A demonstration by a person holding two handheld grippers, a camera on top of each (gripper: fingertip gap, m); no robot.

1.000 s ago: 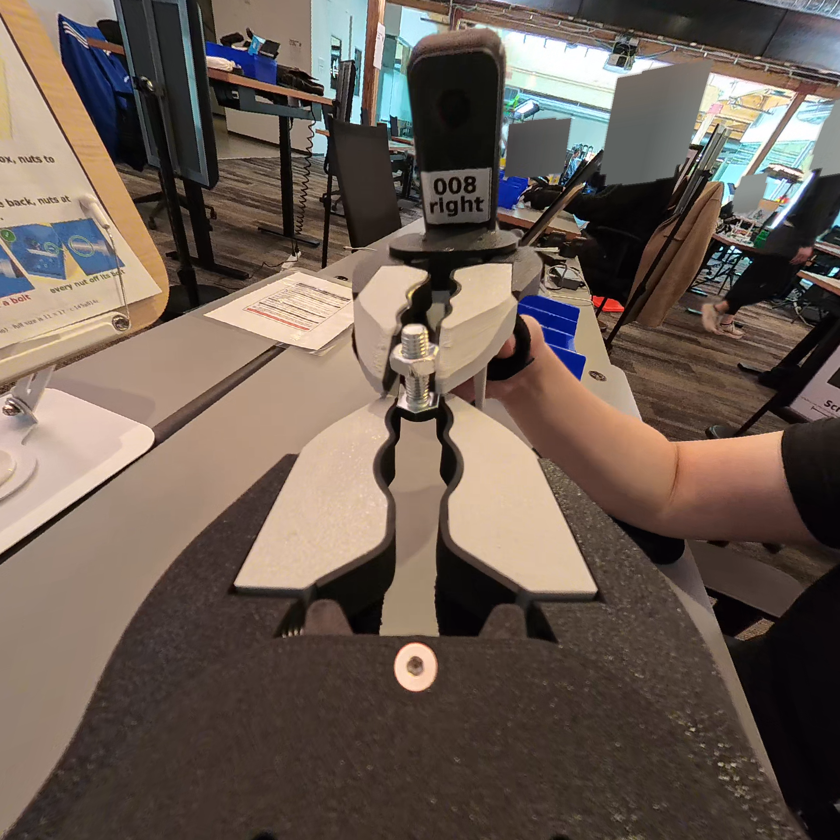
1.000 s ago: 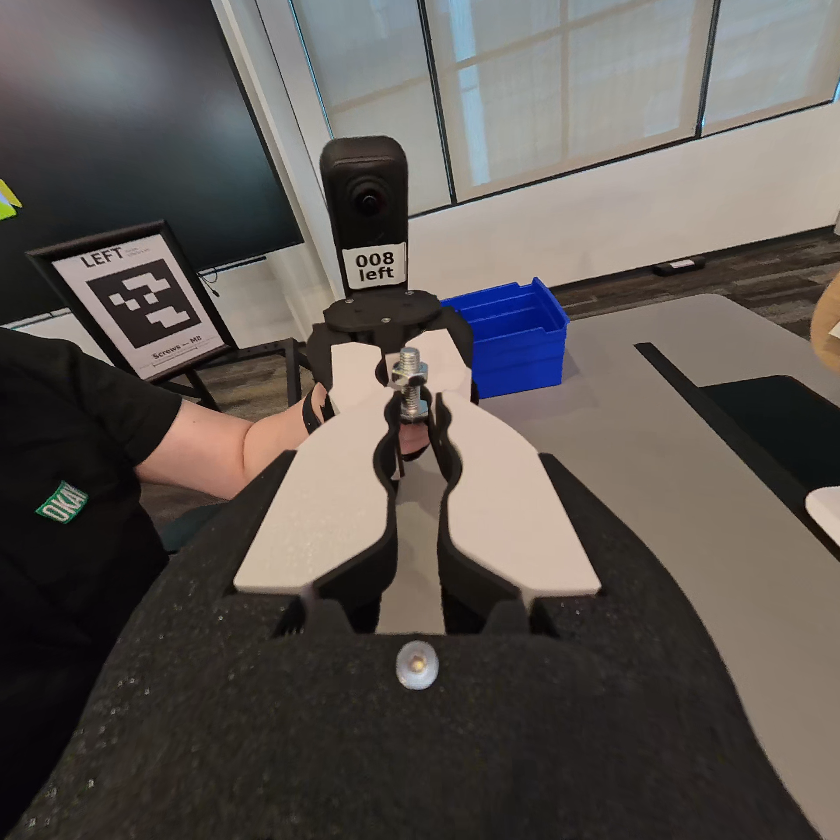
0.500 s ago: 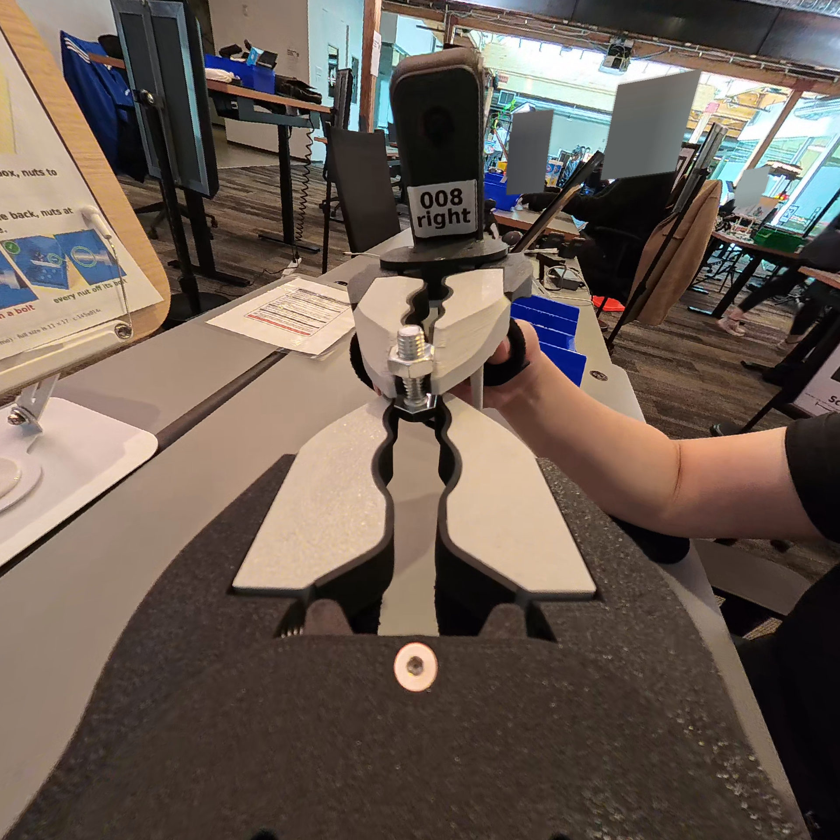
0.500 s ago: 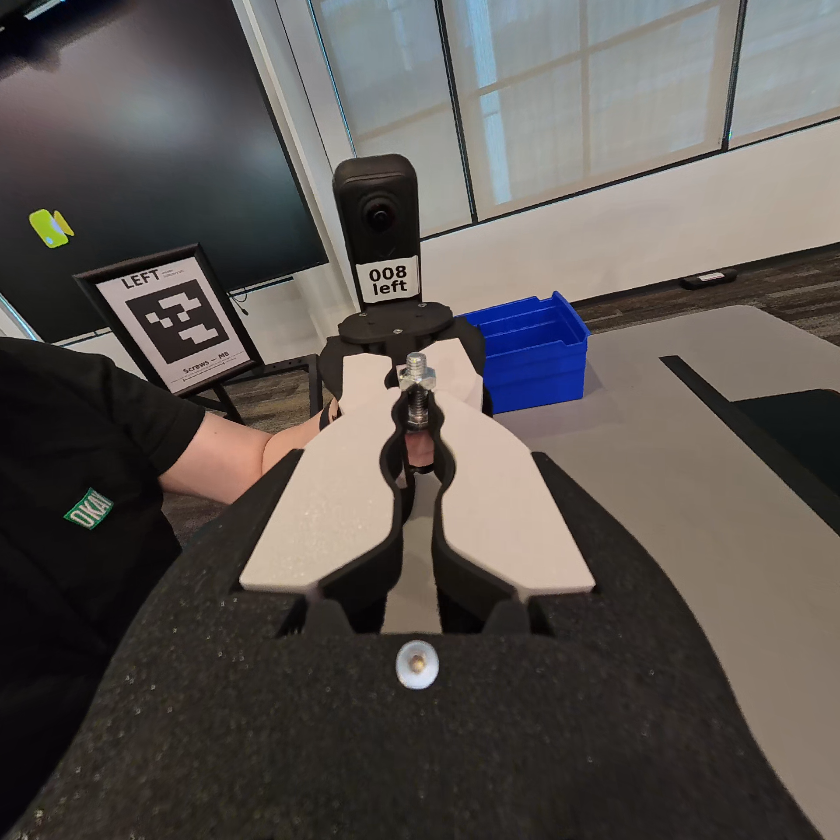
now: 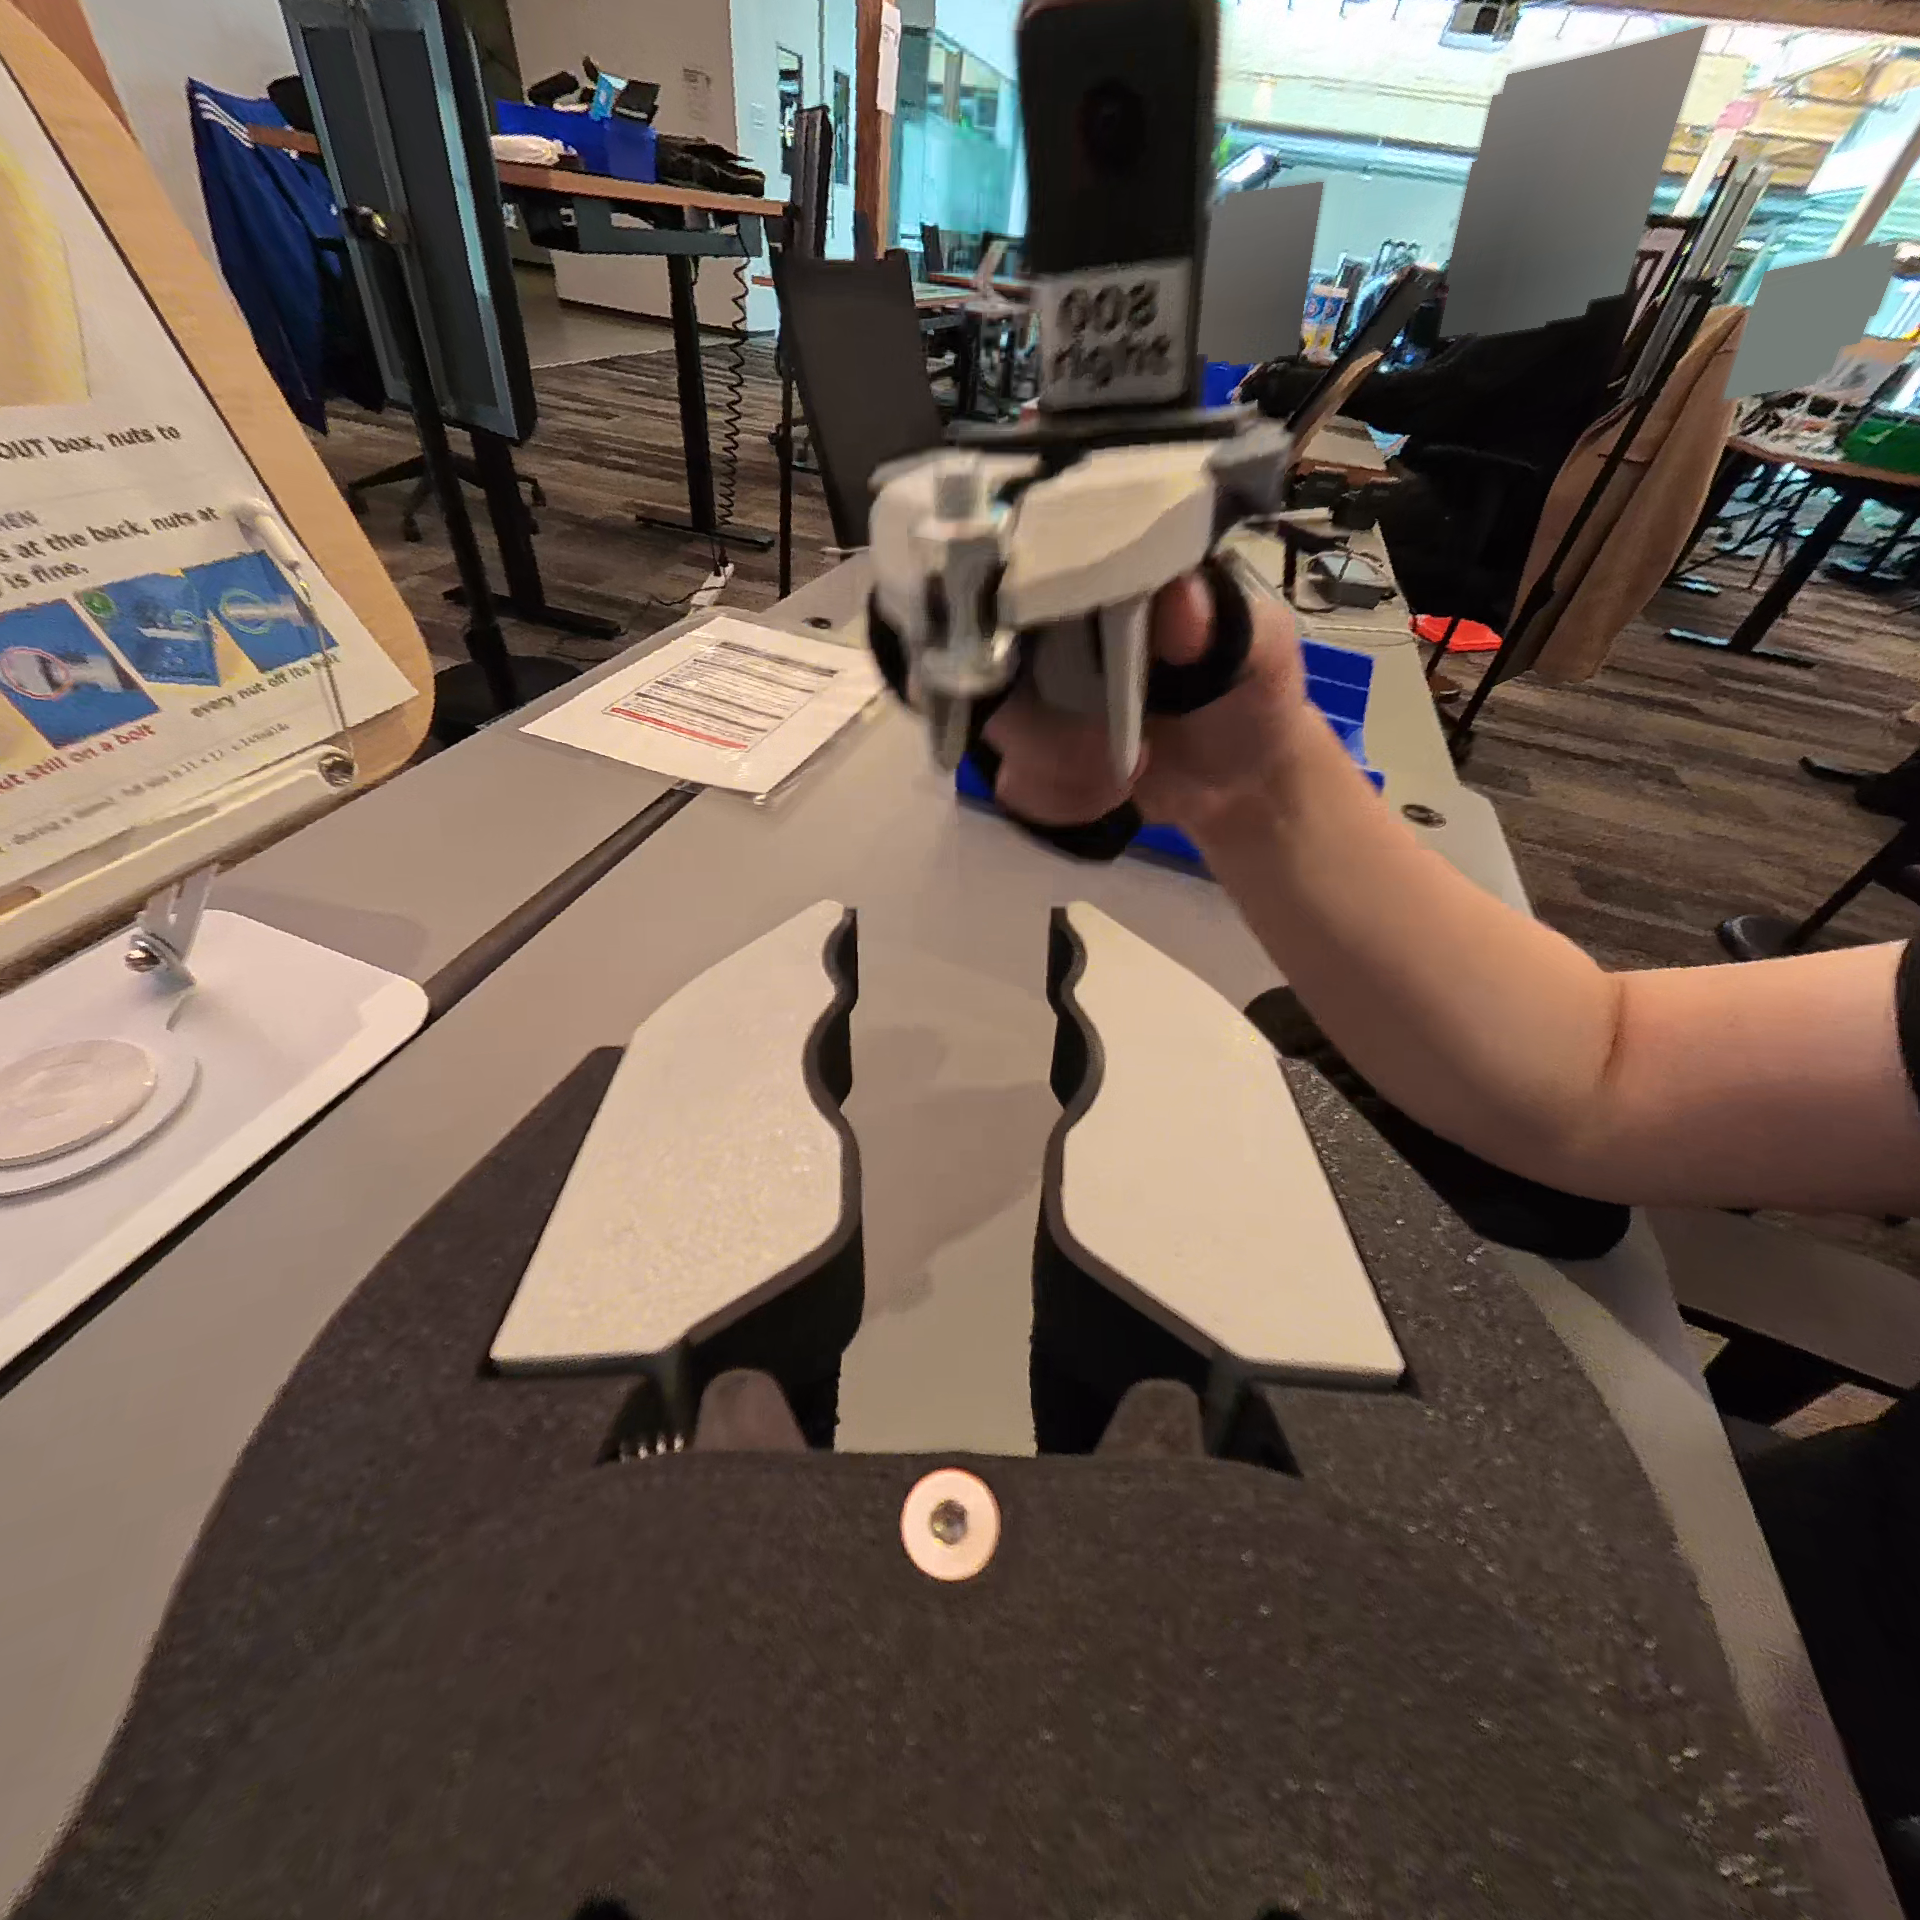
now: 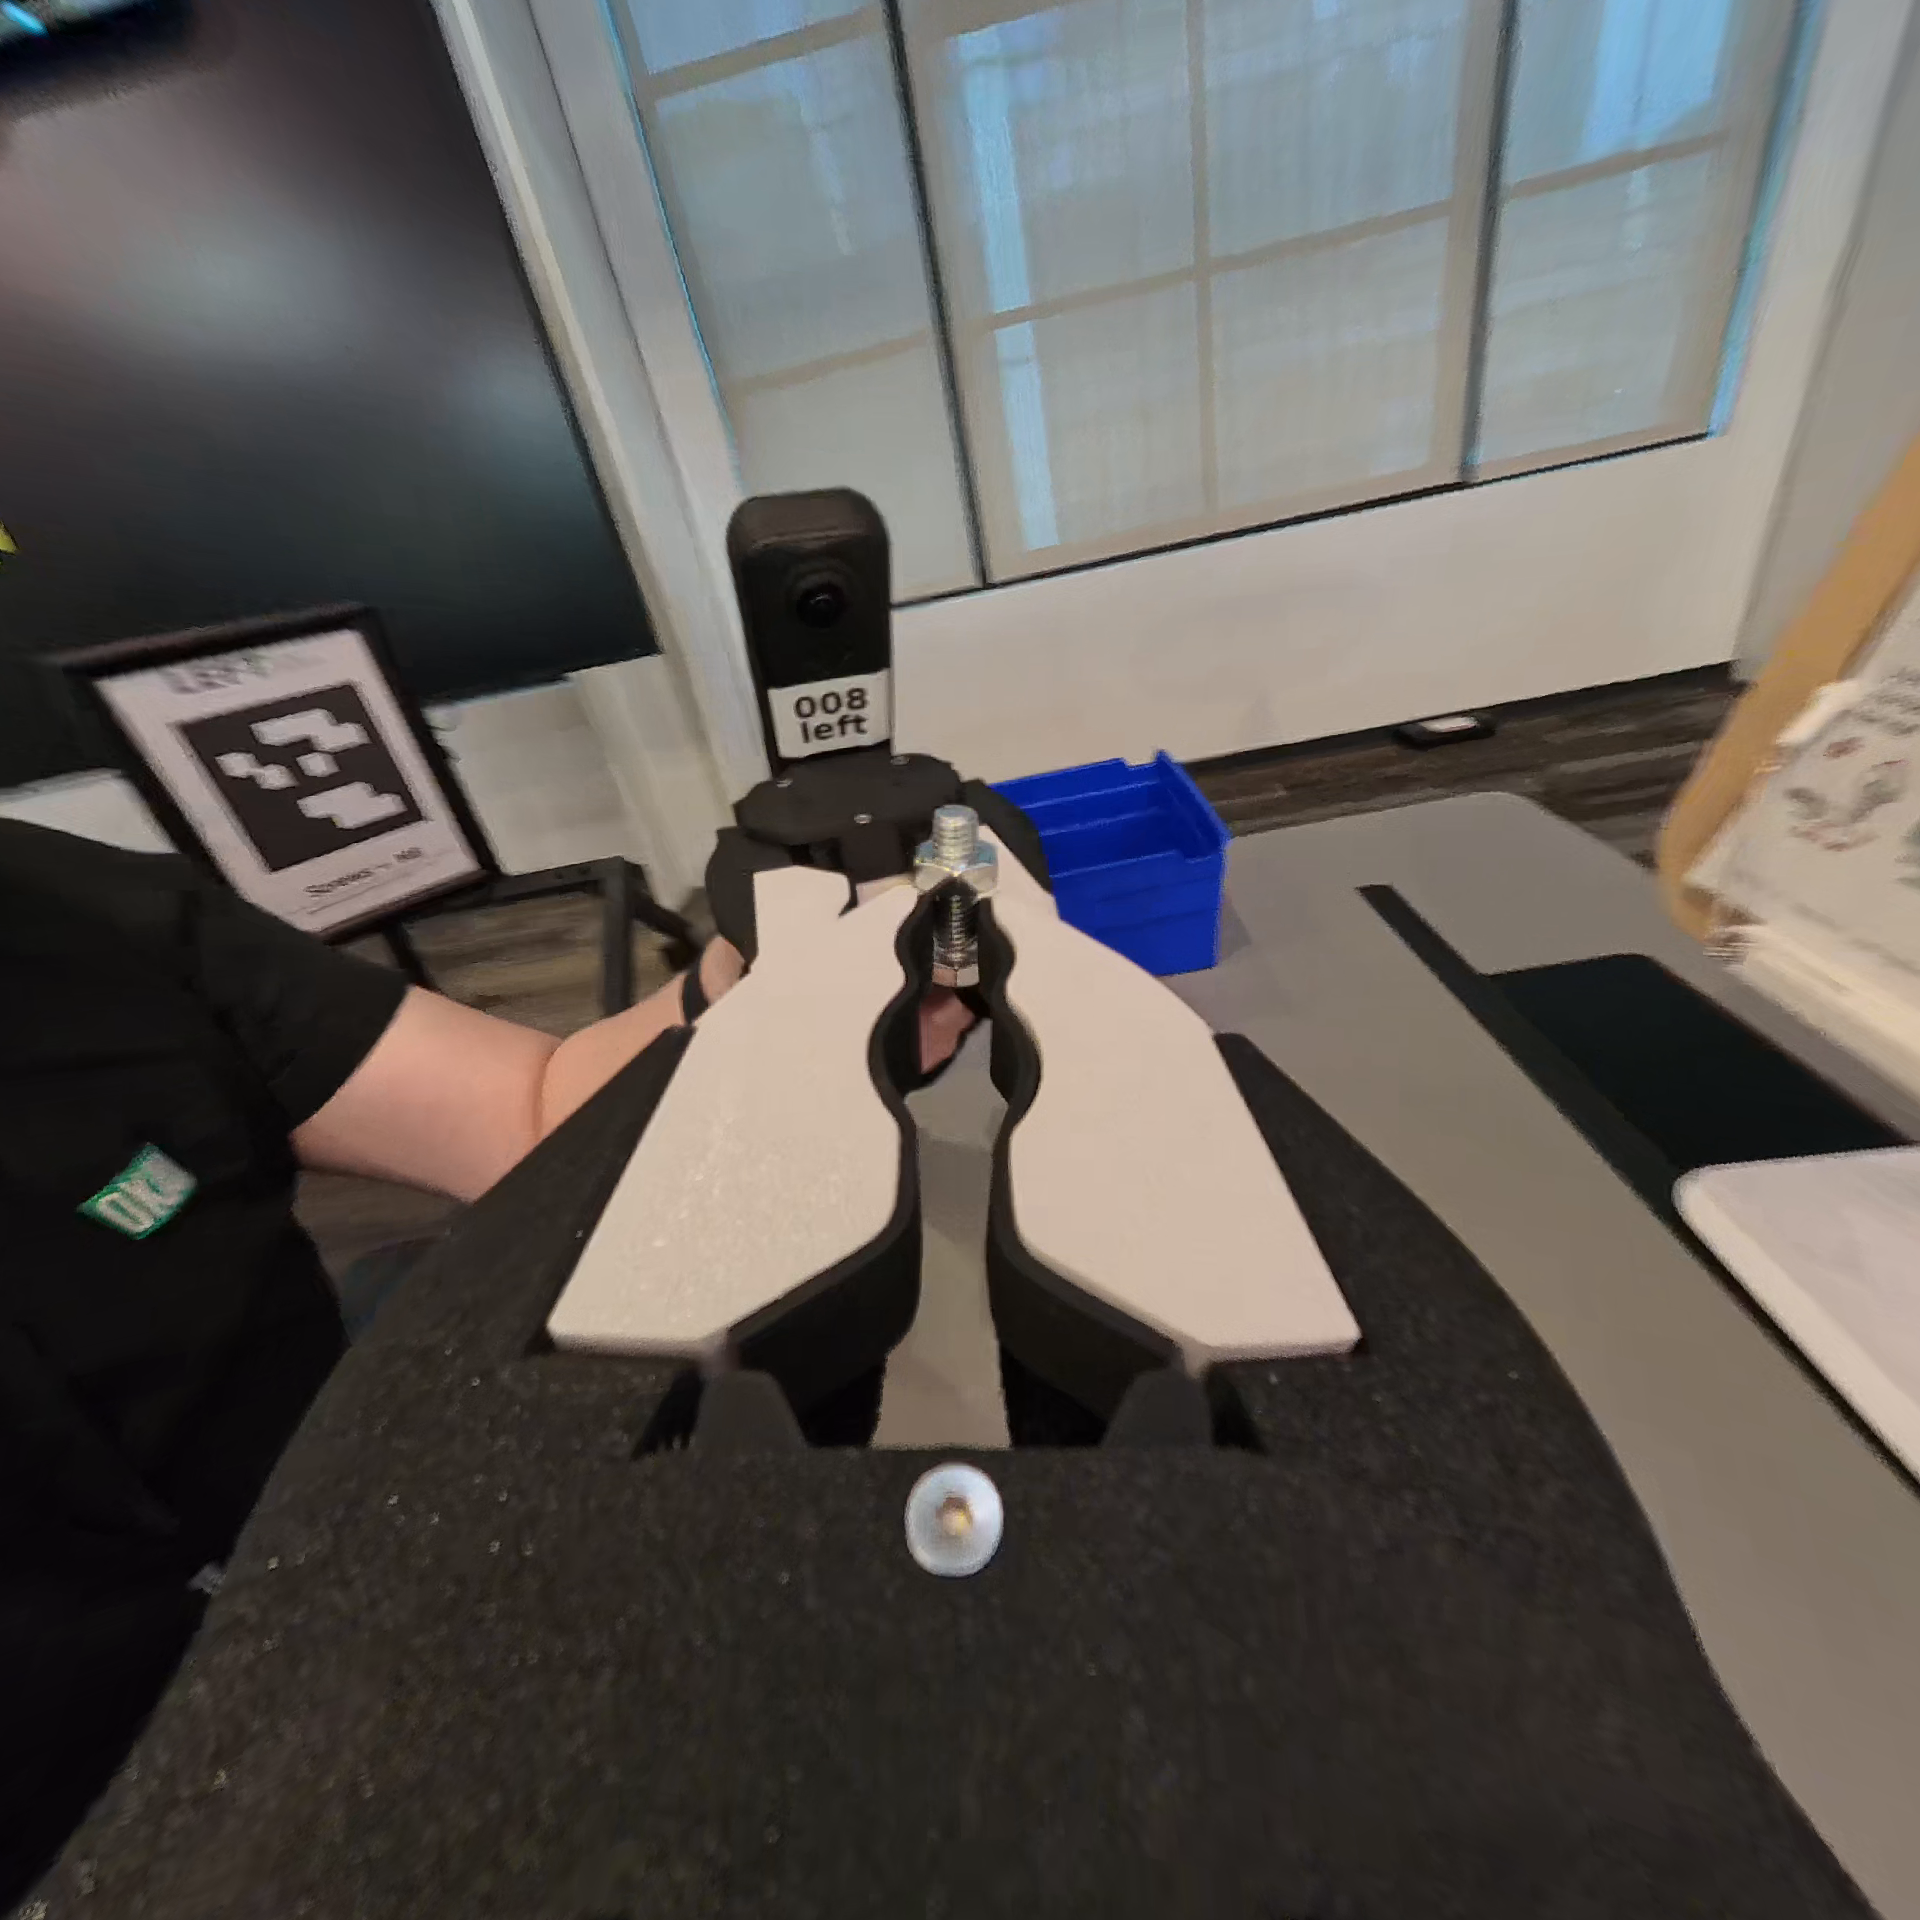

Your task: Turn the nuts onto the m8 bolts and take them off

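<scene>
A silver M8 bolt (image 6: 951,925) stands upright with a hex nut (image 6: 954,862) threaded near its top. My right gripper (image 6: 951,909) is shut on the bolt's lower shaft, and the nut sits just above its tips. In the left wrist view the right gripper (image 5: 961,634) shows blurred, holding the bolt (image 5: 956,592) above the grey table (image 5: 727,935). My left gripper (image 5: 951,920) is open and empty, a little short of the bolt and below it. One of its white fingers (image 6: 800,914) shows behind the bolt in the right wrist view.
A blue bin (image 6: 1132,862) stands on the table behind the left gripper, another blue bin (image 5: 1340,675) behind the right hand. A paper sheet (image 5: 717,696) lies further back. An instruction board (image 5: 156,520) on a white base (image 5: 260,1029) stands at the left. Spacing between my two grippers at the tips: around 5 cm.
My left gripper has opened and let go of the bolt's lower end and drawn back. The right gripper keeps the bolt and has shifted it up and to the left in the left wrist view.
</scene>
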